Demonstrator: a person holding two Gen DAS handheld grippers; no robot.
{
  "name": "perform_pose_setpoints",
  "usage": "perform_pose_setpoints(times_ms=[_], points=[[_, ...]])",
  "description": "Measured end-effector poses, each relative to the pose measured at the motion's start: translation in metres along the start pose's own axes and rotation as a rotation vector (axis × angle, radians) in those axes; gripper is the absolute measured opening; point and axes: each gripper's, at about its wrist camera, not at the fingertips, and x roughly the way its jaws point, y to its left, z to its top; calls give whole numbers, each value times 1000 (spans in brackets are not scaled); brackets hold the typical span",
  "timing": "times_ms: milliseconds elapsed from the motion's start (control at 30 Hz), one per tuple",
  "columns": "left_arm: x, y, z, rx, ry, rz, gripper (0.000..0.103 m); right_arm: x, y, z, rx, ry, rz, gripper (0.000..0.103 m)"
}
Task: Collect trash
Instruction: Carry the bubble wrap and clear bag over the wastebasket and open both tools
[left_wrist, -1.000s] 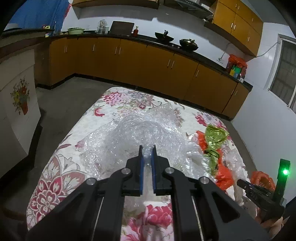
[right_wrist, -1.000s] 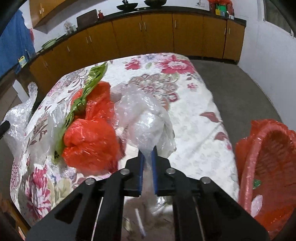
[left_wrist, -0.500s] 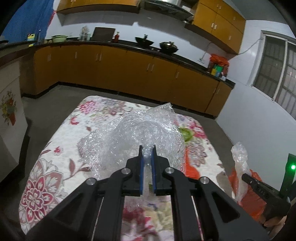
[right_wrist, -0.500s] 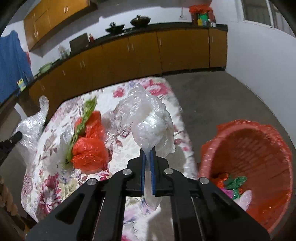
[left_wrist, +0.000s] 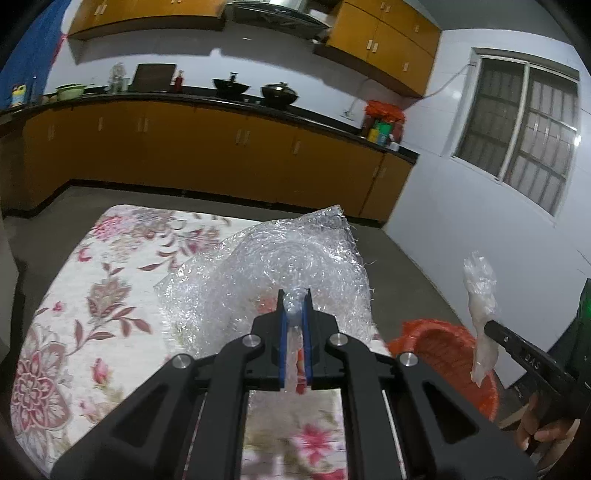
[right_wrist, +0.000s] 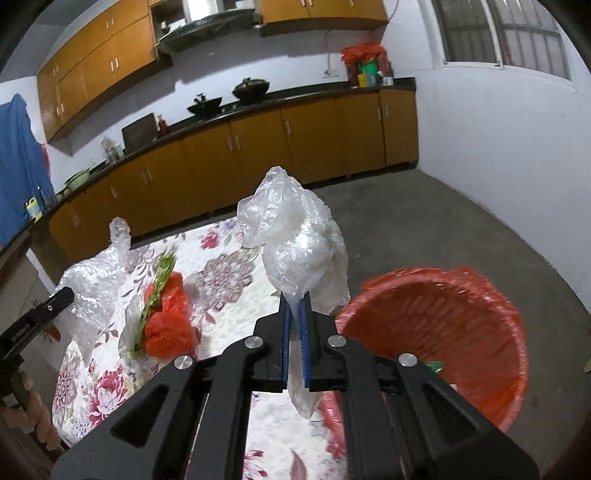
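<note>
My left gripper (left_wrist: 294, 295) is shut on a big crumpled sheet of bubble wrap (left_wrist: 273, 269), lifted above the floral table (left_wrist: 92, 295). My right gripper (right_wrist: 294, 299) is shut on a clear plastic bag (right_wrist: 295, 236), held up beside the red bin (right_wrist: 443, 325). In the left wrist view the right gripper (left_wrist: 487, 325) shows at the right with that bag (left_wrist: 480, 291) over the bin (left_wrist: 443, 343). In the right wrist view the left gripper (right_wrist: 68, 293) shows at the left edge with the bubble wrap (right_wrist: 96, 273). An orange bag (right_wrist: 168, 325) and a green wrapper (right_wrist: 159, 284) lie on the table (right_wrist: 229, 314).
The bin, lined with a red bag, stands on the grey floor (right_wrist: 424, 221) right of the table and holds a few scraps (right_wrist: 434, 365). Orange cabinets (left_wrist: 221, 155) with a dark counter run along the back wall. A window (left_wrist: 517, 136) is at the right.
Both grippers have risen and swung right with their loads. The bubble wrap has lifted off the table, and the clear bag has moved from over the table to beside the red bin.
</note>
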Motion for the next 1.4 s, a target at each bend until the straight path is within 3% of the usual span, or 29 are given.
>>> perform_pose_setpoints(times_ms=[633,1400], points=[[18,-107,-16,70,56,-232,8,-47,-69,6,111,-81,-115,6],[69,-195,-57,137,194,-380,9,-55,-124,-3,226,-79,-172,6]])
